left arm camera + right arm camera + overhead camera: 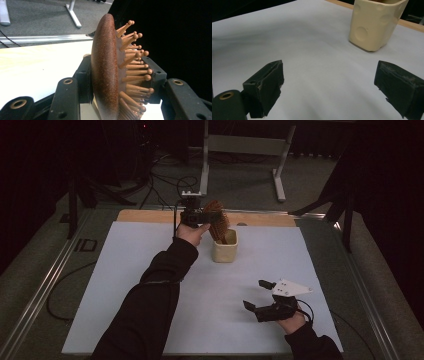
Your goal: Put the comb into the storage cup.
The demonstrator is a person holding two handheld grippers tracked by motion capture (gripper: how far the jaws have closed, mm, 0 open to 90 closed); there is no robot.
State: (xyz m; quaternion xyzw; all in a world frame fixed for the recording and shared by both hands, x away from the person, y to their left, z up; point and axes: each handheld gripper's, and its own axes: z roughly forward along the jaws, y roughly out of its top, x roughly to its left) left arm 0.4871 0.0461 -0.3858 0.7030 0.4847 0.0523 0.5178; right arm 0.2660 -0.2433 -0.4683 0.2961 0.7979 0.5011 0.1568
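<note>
A brown wooden hairbrush [218,219] with round-tipped wooden pins stands tilted, its lower end inside a cream cup [224,249] at the far middle of the table. My left gripper [201,216] is shut on the brush head from the left. In the left gripper view the brush [105,72] sits edge-on between the jaws, pins pointing right. My right gripper [254,293] rests low near the front right, open, with nothing between its fingers. In the right gripper view that gripper [330,71] faces the cup [374,25] across bare sheet.
A white sheet [125,285] covers the table, with a wooden strip [150,215] along the far edge. Metal rails run down both sides. A grey stand [205,165] and cables lie on the floor behind the table.
</note>
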